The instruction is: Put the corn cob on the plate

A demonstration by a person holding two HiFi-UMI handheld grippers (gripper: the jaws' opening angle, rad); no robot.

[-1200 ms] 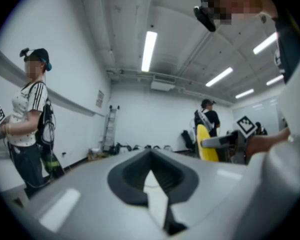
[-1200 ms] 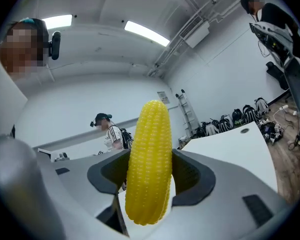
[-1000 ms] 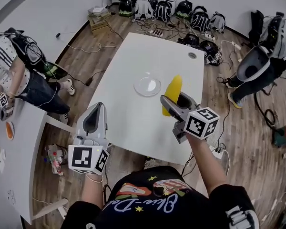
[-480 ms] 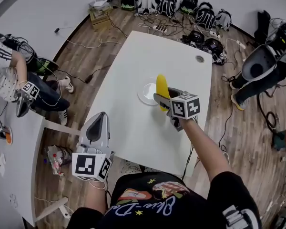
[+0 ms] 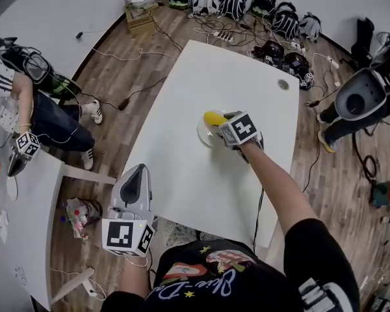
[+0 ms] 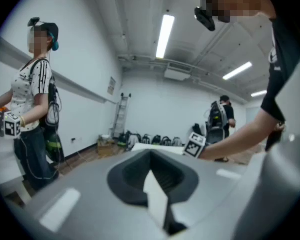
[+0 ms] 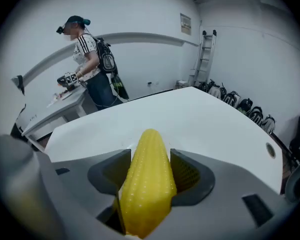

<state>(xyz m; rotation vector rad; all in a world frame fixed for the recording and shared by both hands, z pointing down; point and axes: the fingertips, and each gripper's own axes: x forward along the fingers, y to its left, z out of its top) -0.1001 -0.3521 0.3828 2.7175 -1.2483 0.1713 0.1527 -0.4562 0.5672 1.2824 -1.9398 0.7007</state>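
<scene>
Yellow corn cob [image 5: 214, 117] clamped between jaws of right gripper [image 5: 222, 126], tip poking out over clear plate [image 5: 201, 136] mid white table [image 5: 182, 174]. Touching plate or not: can't tell. To do it well: lower till cob lies flat inside rim, then ease jaws apart slowly so it won't roll. Left gripper [image 5: 135, 174] idle near table edge, jaws pressed together, empty.

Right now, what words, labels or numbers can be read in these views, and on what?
"Blue-D", upside-down cursive on the wearer's black shirt; the rest is cut off.
Wall sign: too small to read.
Wall notice: too blurred to read.
Marker cubes: patterns only, no letters.
</scene>
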